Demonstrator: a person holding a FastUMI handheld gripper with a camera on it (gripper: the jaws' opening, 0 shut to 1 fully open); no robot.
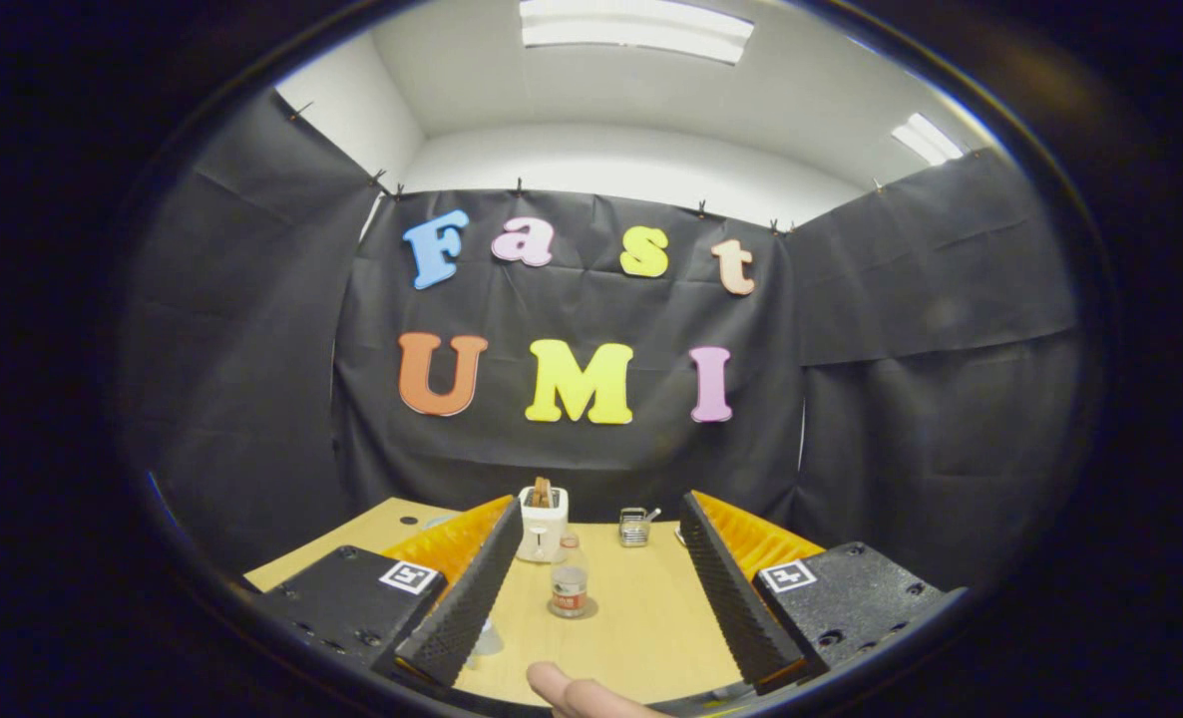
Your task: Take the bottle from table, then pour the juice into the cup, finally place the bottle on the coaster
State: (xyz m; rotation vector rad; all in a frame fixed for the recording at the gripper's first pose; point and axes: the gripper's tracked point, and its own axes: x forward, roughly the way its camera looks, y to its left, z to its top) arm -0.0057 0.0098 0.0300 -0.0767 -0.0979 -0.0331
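Observation:
A small clear bottle (570,588) with a pale cap and a red and white label stands upright on the wooden table (641,628). Under it lies a round grey disc, seemingly the coaster (586,609). The bottle is between the lines of my two fingers, well apart from both. My gripper (601,504) is open wide with nothing held. A clear cup-like thing (485,638) peeks out beside the left finger (467,598), mostly hidden by it.
A white toaster (542,524) with toast in it stands beyond the bottle by the back wall. A small metal basket (635,527) sits to its right. A person's fingertip (572,693) shows at the table's near edge.

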